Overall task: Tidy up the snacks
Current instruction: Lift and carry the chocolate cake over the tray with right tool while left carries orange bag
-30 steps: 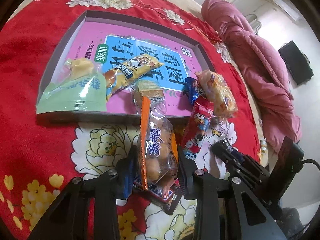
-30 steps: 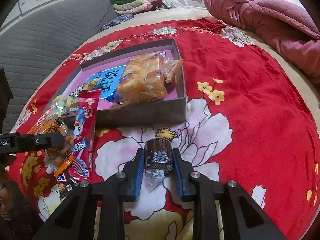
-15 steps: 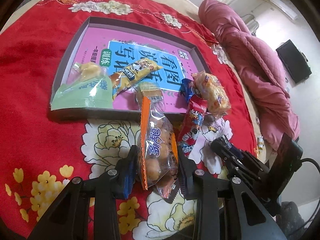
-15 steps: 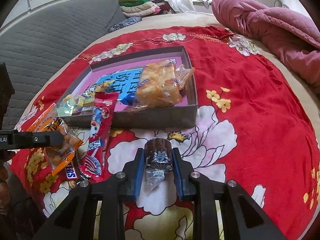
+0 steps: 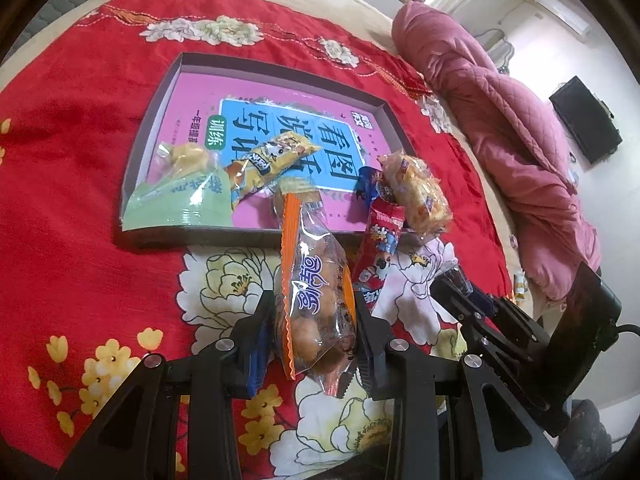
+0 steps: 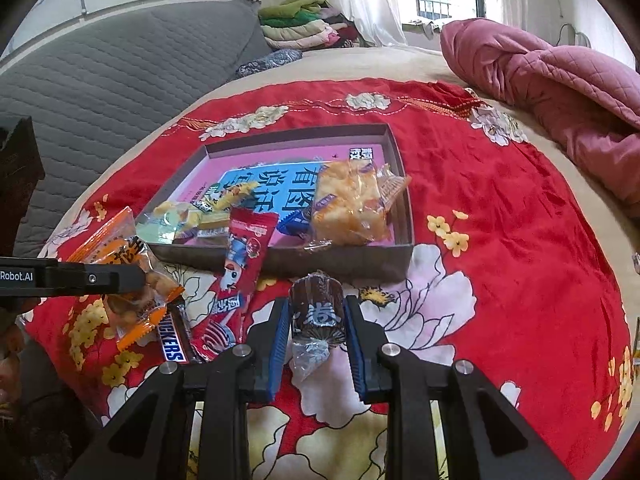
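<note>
Two tools, both holding snacks

Only readable label: a SNICKERS bar (image 6: 173,334) on the red bedspread (image 6: 500,240). Left tool (image 5: 314,334) is clamped on a clear orange-edged bag of round snacks (image 5: 316,300). Right tool (image 6: 316,332) pinches a small brown wrapped cake (image 6: 317,311), just short of the grey box (image 6: 340,266).

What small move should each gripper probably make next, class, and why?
Probably carry both forward over the box and release. The left gripper is shut on the orange snack bag, the right gripper on the brown cake, both short of the box's near wall.
</note>
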Demonstrator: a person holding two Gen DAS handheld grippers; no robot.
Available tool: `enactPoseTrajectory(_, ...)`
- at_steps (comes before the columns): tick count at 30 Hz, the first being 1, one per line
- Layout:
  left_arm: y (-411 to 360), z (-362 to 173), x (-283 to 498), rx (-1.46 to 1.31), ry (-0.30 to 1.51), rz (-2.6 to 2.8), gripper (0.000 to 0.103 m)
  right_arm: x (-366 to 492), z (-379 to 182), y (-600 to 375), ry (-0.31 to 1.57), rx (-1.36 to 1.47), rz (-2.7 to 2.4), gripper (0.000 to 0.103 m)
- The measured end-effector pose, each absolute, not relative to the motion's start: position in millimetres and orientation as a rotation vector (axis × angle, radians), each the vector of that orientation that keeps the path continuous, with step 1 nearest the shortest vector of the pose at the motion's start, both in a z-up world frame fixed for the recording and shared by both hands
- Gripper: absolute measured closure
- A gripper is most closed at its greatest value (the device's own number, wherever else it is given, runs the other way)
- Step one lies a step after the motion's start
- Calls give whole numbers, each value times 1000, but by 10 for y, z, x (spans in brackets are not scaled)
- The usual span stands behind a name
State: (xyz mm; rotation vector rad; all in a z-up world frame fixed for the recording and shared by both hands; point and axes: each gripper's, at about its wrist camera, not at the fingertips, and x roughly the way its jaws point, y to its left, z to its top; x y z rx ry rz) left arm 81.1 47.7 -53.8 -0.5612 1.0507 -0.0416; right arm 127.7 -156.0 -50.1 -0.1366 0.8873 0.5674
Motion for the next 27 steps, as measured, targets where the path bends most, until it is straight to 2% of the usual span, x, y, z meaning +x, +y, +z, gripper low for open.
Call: enactPoseTrajectory(27, 673, -328, 776, -571, 959, 7, 66, 1235, -215, -1414, 810, -138, 593, 76)
